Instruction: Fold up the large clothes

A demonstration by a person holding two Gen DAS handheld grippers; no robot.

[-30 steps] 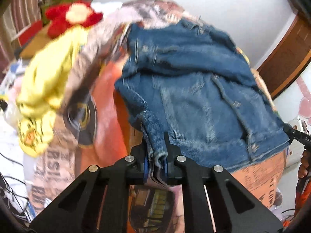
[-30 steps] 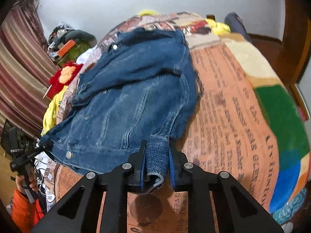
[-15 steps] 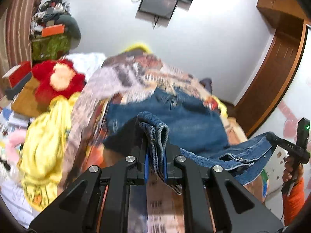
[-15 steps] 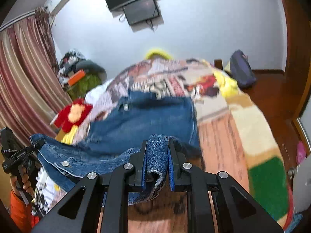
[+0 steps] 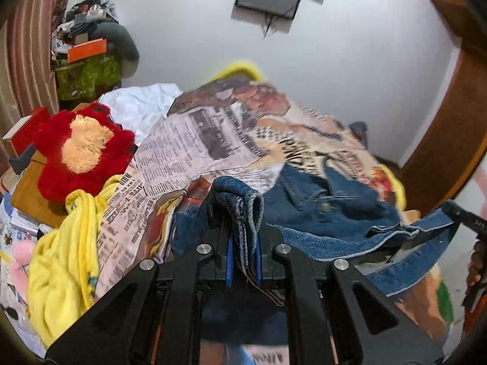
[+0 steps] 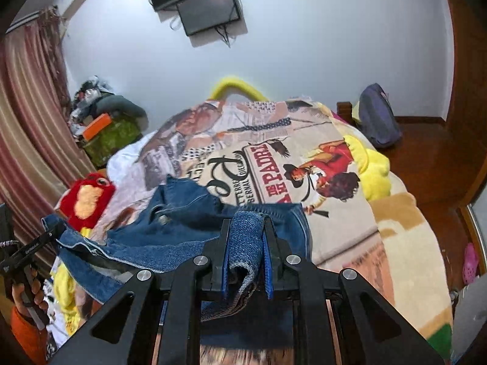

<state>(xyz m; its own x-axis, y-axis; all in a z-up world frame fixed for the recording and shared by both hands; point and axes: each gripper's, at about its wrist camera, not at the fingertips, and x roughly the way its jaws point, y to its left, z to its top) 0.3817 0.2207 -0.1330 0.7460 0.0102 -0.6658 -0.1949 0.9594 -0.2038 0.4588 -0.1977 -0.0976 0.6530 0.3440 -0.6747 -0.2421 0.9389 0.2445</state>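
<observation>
Occupying most of both views, bed (image 6: 404,243) spread with a printed blanket (image 6: 334,228) showing newspaper text, poster lettering and a figure in red; a beige, green and yellow fleece layer lies along its right side. White wall behind, carrying a wall-mounted television (image 6: 210,9) with dangling cables. Striped curtain (image 6: 27,127) at the left edge; wooden door frame (image 5: 450,140) at the right. Denim jacket (image 6: 182,228), blue, collar end resting on the blanket, lower hem lifted off the bed and stretched between the two tools. Yellow garment (image 5: 61,261) heaped beside the bed's left side, with a red plush toy (image 5: 79,149) just above it. Green box (image 5: 85,73) piled with clutter in the far left corner; dark backpack (image 6: 377,121) on the floor at the far right. Left gripper (image 5: 243,249), jaws nearly together, clamped on a folded bunch of the jacket's hem. Right gripper (image 6: 246,252), jaws likewise narrow, pinching a hem corner that droops between the blue pads. Hand (image 6: 26,295) on the left tool's handle, orange sleeve below it.
</observation>
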